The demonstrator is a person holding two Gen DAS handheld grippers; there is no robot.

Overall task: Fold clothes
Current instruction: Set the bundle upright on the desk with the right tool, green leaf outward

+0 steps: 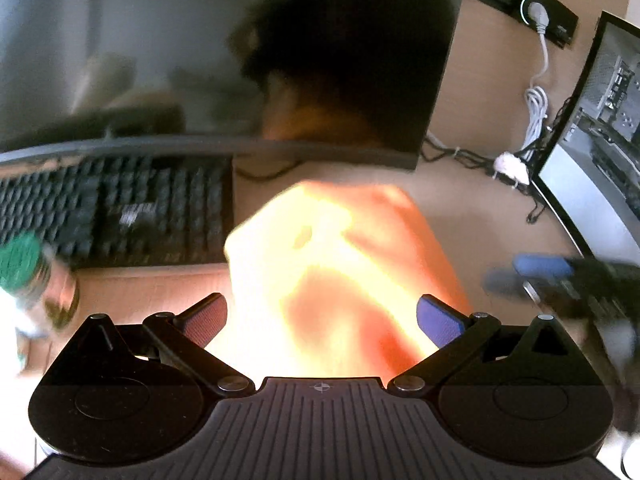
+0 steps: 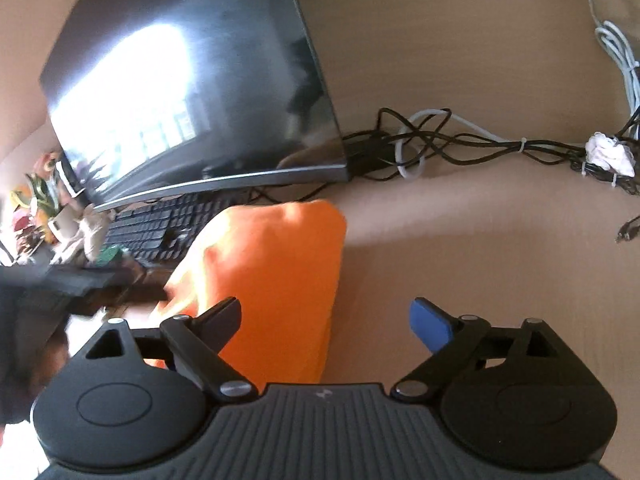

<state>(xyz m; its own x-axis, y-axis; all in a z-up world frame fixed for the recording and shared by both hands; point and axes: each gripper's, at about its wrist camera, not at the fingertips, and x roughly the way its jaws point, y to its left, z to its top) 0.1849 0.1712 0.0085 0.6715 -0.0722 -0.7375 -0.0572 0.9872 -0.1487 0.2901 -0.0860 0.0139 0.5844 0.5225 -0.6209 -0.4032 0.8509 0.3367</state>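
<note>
Both wrist views face the monitor [image 1: 240, 60] closely.

**Both grippers open, side by side**

The left gripper [image 1: 322, 320] has its jaws spread wide, nothing pinched between them. The right gripper [image 2: 326, 320] is likewise spread wide and empty. In the left wrist view it appears blurred at the right edge, near the left gripper.

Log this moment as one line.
left gripper: open | right gripper: open | orange cloth: on desk, unheld
</note>
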